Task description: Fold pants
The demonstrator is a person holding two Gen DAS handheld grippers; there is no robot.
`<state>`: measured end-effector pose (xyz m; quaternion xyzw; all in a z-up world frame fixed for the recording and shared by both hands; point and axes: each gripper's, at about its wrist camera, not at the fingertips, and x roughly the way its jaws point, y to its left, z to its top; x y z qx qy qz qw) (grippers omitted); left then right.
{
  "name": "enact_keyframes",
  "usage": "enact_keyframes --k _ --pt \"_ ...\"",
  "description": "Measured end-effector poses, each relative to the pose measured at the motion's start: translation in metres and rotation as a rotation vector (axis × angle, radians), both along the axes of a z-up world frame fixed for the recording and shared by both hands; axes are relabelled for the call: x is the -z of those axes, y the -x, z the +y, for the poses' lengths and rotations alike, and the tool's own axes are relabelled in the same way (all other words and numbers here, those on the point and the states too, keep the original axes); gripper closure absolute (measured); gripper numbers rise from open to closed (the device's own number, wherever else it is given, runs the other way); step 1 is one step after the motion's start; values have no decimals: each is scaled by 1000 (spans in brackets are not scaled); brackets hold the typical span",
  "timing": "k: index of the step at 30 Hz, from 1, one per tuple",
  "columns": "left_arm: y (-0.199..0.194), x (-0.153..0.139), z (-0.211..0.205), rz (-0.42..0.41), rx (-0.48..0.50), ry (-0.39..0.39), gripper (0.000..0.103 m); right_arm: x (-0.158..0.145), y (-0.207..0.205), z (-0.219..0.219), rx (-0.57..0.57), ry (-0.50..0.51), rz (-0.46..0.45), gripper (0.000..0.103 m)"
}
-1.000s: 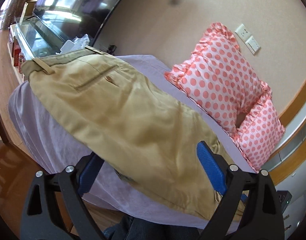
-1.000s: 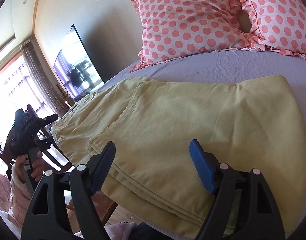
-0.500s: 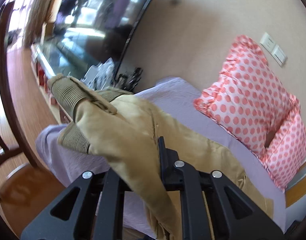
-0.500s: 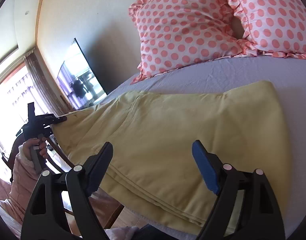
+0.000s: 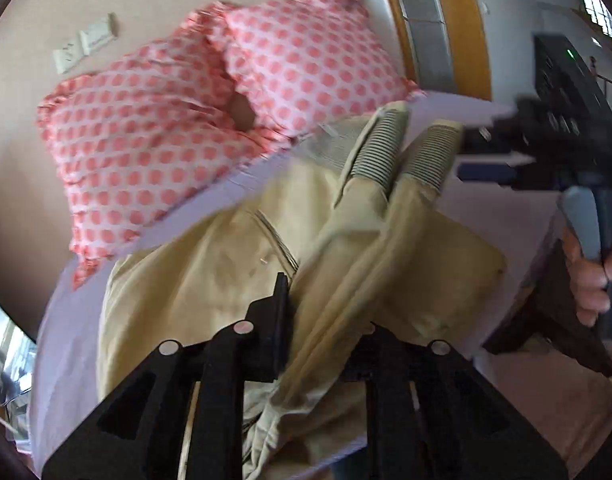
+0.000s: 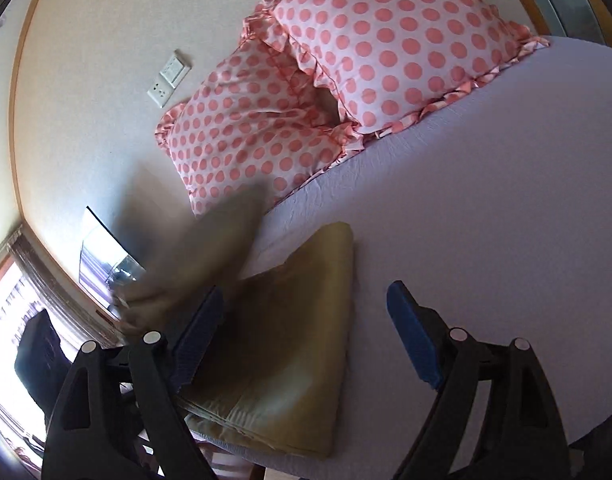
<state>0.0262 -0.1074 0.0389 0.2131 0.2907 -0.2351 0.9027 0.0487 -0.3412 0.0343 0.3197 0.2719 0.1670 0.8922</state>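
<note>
Tan pants [image 5: 210,280] lie on a lilac bed sheet [image 5: 502,208]. My left gripper [image 5: 326,332] is shut on a bunch of the pants fabric and holds the ribbed-cuff legs [image 5: 402,156] draped over the lower layer. In the right wrist view the pants [image 6: 282,344] lie folded at the bed's near edge, with a blurred raised part [image 6: 202,256] at the left. My right gripper [image 6: 306,336] is open and empty above the fold's right edge. It shows at the right of the left wrist view [image 5: 506,160], held by a hand.
Two pink polka-dot pillows [image 6: 346,80] lean on the wall at the head of the bed. The sheet [image 6: 506,200] stretches to the right of the pants. A wall TV [image 6: 102,268] and a window are at the left. Wall sockets [image 6: 168,80] are above the pillows.
My left gripper, shut on the fabric, has swung the pants' end over toward the pillows and the right gripper. My right gripper stayed open and moved right off the pants.
</note>
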Motion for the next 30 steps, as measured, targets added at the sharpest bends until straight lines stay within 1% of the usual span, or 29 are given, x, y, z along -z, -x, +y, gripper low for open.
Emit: enact_keyframes --k 1,3,4,5,6,7,8,9,10,11,12,13,14,16,18,20,23,25,26,28,29,30 --pt "0 8 -6 24 7 0 88 1 -2 -2 -3 -9 8 17" --pt "5 14 -8 -16 -6 -21 88 2 -6 -6 -21 -51 18 17" --pt "6 15 -6 -10 -6 -16 88 3 -10 -7 -34 -77 26 15" --pt "7 15 -4 4 -1 -12 86 4 -15 -7 -54 -100 39 14" --pt "11 13 -3 10 20 -12 82 6 -21 -5 -77 -111 57 14" --pt "18 11 1 9 51 -7 80 7 -29 -2 -97 -106 80 14" --pt "25 6 2 13 86 11 74 8 -36 4 -116 -85 105 15" --pt "32 1 10 30 124 44 64 10 -45 9 -134 -49 137 15" --pt "37 -5 15 42 143 79 57 11 -52 13 -147 -19 161 18" --pt "39 -12 26 48 139 118 43 13 -59 18 -155 14 187 23" --pt "35 -20 40 46 105 156 34 15 -64 22 -159 42 205 27" --pt "24 -26 57 38 38 185 32 16 -70 25 -159 73 218 32" --pt "11 -29 75 36 -49 205 31 17 -74 27 -161 90 221 39" --pt "-24 -29 117 71 -231 254 31 22 -84 31 -197 70 245 55" --pt "-58 -21 153 143 -361 291 33 22 -87 34 -207 82 242 57" --pt "-85 -8 178 231 -422 316 33 22 -92 30 -212 63 251 58" --pt "-115 8 196 361 -426 383 33 23 -99 27 -207 37 264 58" --pt "-127 18 198 437 -381 430 33 22 -104 29 -212 32 273 57" --pt "-131 18 198 438 -361 447 30 22 -107 32 -220 33 275 56" --pt "-143 19 198 479 -312 478 29 22 -111 34 -242 29 279 57" --pt "-149 19 198 500 -291 491 29 23 -113 34 -254 18 284 66" --pt "-154 20 198 519 -273 502 35 25 -115 32 -270 -11 288 80"
